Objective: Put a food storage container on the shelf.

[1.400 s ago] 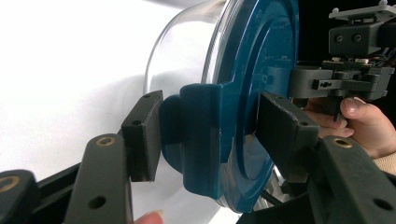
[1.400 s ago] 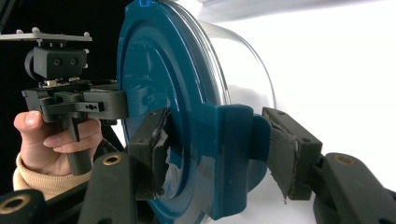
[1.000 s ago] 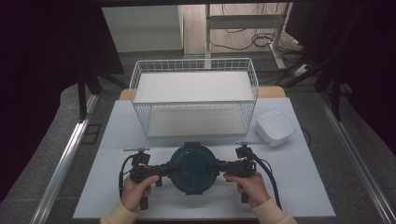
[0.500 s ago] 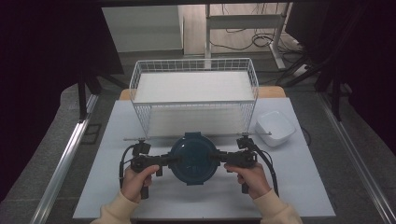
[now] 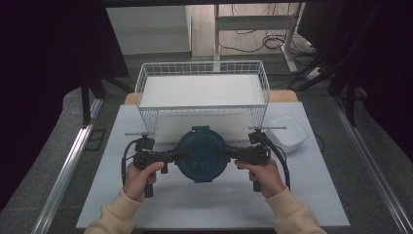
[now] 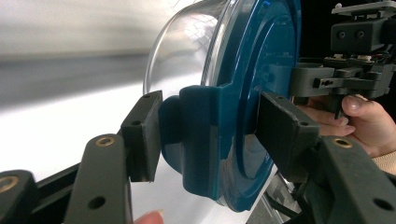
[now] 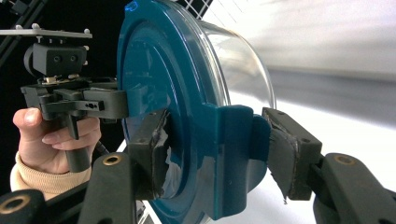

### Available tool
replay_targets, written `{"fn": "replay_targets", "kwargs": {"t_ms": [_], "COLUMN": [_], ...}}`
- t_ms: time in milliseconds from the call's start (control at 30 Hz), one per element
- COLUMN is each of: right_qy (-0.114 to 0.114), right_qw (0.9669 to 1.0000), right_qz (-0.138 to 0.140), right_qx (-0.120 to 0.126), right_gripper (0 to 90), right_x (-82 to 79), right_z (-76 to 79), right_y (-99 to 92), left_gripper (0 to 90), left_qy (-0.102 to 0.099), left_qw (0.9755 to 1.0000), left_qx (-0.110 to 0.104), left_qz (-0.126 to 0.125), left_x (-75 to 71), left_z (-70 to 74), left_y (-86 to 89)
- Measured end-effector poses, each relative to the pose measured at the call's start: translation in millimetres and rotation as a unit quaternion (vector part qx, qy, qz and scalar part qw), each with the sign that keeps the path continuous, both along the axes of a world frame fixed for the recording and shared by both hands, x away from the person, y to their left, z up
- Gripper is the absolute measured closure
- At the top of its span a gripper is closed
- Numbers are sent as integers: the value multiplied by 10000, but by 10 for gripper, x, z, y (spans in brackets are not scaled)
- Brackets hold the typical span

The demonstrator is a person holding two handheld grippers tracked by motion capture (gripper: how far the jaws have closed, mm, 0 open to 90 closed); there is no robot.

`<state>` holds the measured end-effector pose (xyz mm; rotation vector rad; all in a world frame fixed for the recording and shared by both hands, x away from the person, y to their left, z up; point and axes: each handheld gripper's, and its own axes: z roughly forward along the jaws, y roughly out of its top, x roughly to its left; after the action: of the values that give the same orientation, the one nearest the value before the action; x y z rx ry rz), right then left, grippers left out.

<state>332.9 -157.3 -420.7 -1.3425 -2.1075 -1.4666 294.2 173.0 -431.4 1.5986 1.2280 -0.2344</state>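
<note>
A round clear container with a dark blue lid (image 5: pixel 200 153) hangs above the white table (image 5: pixel 219 204), just in front of the wire basket. My left gripper (image 5: pixel 178 156) is shut on the lid's left side clasp (image 6: pixel 201 135), one pad on the lid's top and one under the clasp. On the opposite side, the right gripper (image 5: pixel 225 153) is shut on the other clasp (image 7: pixel 233 154) in the same way. The left gripper view has the right gripper (image 6: pixel 303 79) past the lid, and the right gripper view has the left gripper (image 7: pixel 116 102). The glass bowl part (image 7: pixel 243 65) looks empty.
A white wire basket (image 5: pixel 202 105) with a white floor stands at the back middle of the table. A small white bowl (image 5: pixel 287 134) sits to the right of it, close to my right hand. Dark floor and metal rails flank the table.
Both grippers have lifted the lidded container and carried it away from the person, toward the basket's front wall. The grips have stayed the same.
</note>
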Motion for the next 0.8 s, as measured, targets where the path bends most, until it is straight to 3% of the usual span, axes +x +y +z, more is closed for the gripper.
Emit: {"fn": "replay_targets", "kwargs": {"t_ms": [800], "right_qy": [-450], "right_qw": [9990], "right_qz": [-17], "right_qx": [-27], "right_gripper": [434], "right_x": [178], "right_z": [497], "right_y": [45], "left_gripper": [427], "left_qy": [-258], "left_qw": [9996], "left_qx": [-6], "left_qz": [-72], "left_x": [232], "left_z": [465], "left_y": [47]}}
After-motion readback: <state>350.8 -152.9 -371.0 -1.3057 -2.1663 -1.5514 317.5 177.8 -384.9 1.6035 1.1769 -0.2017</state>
